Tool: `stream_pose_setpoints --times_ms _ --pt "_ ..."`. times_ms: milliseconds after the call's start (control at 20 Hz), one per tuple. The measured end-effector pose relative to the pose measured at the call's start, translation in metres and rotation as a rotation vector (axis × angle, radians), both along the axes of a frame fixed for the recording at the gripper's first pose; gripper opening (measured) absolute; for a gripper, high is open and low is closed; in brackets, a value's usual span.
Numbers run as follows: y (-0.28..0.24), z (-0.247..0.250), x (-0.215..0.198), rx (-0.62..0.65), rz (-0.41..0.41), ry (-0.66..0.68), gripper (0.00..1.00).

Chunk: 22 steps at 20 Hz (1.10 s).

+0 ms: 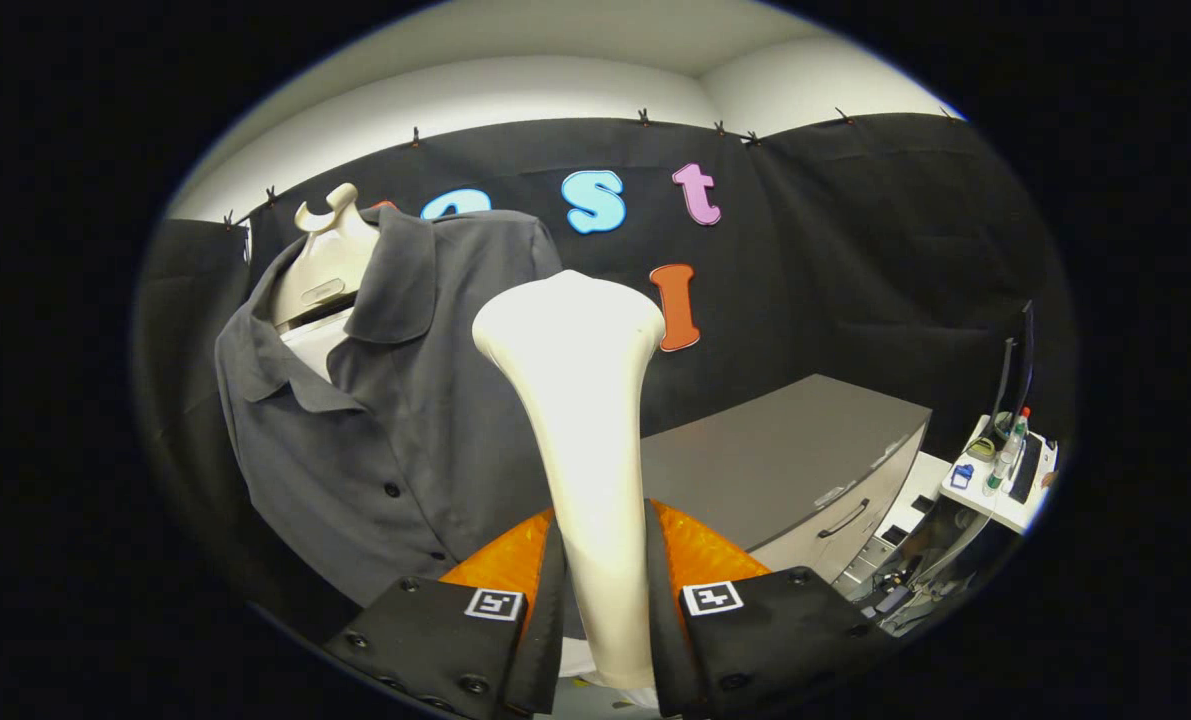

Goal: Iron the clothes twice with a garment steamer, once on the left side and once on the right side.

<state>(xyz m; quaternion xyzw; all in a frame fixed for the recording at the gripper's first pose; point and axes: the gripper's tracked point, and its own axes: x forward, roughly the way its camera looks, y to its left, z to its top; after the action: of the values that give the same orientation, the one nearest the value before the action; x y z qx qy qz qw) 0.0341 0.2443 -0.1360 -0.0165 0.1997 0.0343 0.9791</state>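
Garment steamer (585,420) stands upright, clamped in hand-held gripper (603,600) beside shirt (395,420).

Even, soft overhead light, sharp focus, strong fisheye bending and darkening toward the edges.

grey desk (785,450): bare top, drawer handles on its front, beyond the jaws | small white desk (990,505): past the grey desk's far corner, carrying a bottle (1007,452), a blue box (962,476), a dark flat item
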Motion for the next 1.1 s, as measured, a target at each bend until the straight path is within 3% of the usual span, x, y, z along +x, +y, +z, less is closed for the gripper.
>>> stream_pose_setpoints --times_ms 550,1100 --pt "0.069 -0.050 0.012 -0.016 0.148 0.094 0.44" --pt "0.060 -0.123 0.015 -0.044 0.138 0.240 0.44"
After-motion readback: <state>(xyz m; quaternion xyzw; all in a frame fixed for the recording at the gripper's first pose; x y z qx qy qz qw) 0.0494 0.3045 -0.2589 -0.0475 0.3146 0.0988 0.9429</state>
